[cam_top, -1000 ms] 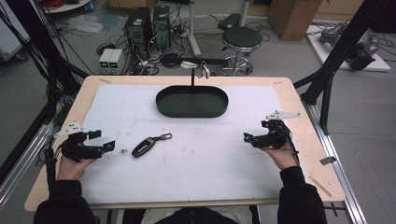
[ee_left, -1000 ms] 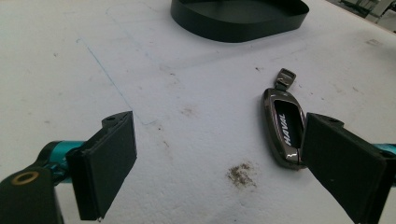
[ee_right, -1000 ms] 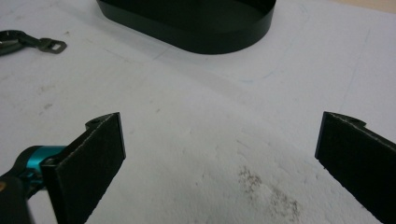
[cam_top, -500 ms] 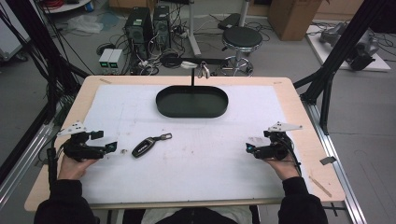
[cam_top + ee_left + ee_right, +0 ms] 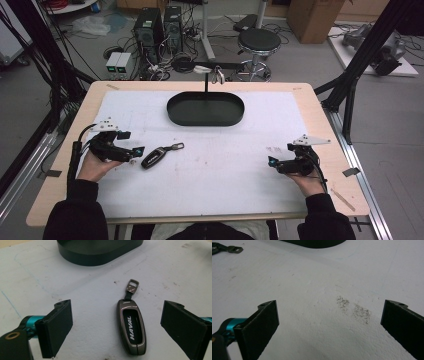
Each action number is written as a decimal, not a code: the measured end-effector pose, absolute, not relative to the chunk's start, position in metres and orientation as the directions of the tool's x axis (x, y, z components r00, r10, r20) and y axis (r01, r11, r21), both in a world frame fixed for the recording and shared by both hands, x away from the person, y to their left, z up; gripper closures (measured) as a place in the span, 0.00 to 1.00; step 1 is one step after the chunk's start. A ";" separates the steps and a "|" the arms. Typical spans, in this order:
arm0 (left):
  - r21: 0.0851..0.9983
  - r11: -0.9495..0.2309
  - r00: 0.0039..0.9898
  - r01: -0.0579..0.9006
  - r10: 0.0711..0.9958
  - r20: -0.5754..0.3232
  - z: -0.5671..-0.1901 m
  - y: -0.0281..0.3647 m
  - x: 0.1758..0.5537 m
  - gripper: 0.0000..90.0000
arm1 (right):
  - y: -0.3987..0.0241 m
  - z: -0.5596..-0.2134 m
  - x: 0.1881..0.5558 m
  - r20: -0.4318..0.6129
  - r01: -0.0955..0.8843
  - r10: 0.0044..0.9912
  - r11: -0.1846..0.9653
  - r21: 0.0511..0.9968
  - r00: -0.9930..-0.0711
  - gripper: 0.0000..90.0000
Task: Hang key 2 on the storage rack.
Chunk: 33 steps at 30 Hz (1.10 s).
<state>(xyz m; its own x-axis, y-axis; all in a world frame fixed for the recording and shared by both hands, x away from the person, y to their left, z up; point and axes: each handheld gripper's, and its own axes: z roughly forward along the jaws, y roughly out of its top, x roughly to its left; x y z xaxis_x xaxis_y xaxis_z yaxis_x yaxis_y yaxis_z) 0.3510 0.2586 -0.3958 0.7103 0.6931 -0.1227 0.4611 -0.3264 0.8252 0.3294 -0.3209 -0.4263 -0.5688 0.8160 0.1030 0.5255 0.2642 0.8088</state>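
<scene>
A dark car key fob (image 5: 155, 157) (image 5: 132, 327) marked HAVAL, with a metal strap loop, lies flat on the white table cover left of centre. My left gripper (image 5: 134, 152) (image 5: 120, 327) sits low right behind it, open, with its jaws wide on either side of the fob and not touching it. My right gripper (image 5: 271, 161) (image 5: 329, 325) rests open at the right side over bare cover with grey smudges, nothing between its jaws. The fob's strap end (image 5: 229, 249) peeks in at the top left of the right gripper view.
A black oval tray (image 5: 205, 108) (image 5: 97, 251) stands at the back centre with a thin post behind it. The white cover (image 5: 225, 180) spans most of the wooden table (image 5: 330, 125). Beyond the far edge are a stool (image 5: 259, 42), computers and cables on the floor.
My right gripper has drawn back toward the near edge and sunk lower. My left gripper has barely moved, and the fob lies where it was.
</scene>
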 end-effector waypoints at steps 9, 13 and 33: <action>0.773 -0.414 0.743 0.480 0.660 -0.107 -0.390 0.238 0.365 0.12 | -0.319 -0.431 0.330 0.097 0.531 0.814 0.278 0.801 -0.573 0.01; 0.728 -0.476 0.769 0.494 0.629 -0.111 -0.393 0.221 0.374 0.12 | -0.317 -0.432 0.331 0.096 0.532 0.808 0.288 0.796 -0.582 0.01; 0.616 -0.616 0.826 0.491 0.554 -0.104 -0.400 0.178 0.400 0.16 | -0.313 -0.433 0.332 0.081 0.515 0.800 0.301 0.803 -0.595 0.01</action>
